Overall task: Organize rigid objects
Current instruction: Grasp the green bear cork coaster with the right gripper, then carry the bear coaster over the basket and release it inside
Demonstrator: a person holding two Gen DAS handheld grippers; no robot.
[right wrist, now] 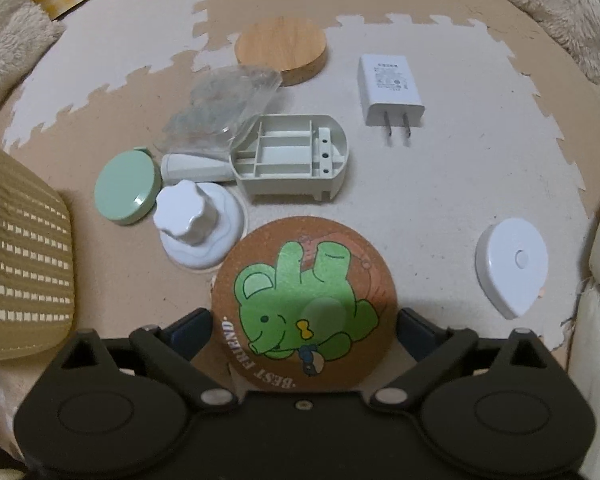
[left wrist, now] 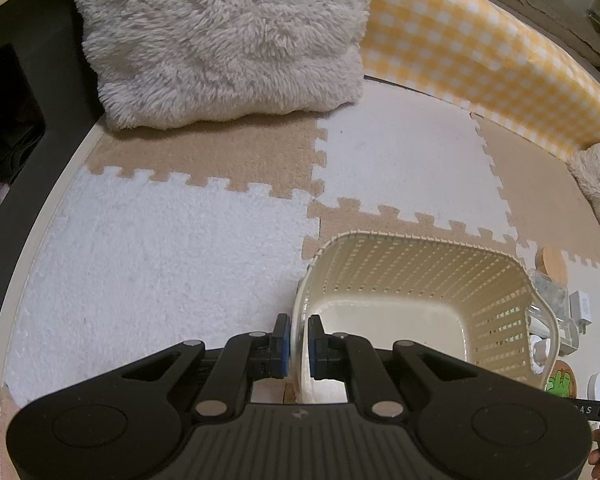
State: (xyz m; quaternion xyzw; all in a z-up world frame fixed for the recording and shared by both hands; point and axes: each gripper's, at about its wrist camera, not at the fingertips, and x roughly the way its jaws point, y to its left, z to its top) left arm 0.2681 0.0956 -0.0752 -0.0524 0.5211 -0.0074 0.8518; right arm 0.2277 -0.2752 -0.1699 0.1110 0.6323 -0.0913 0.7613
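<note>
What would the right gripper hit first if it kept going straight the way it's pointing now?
Most likely the cork coaster with the green bear, which lies between the right gripper's open fingers. Contact isn't clear from this view.

"BEST FRIEND" printed along the cork coaster rim, charger label unreadable

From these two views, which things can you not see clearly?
- Left wrist view: the basket wall hides most objects on the mat behind it.
- Right wrist view: the clear bag contents are too blurred to name.
- Right wrist view: the charger print is too small to read.
</note>
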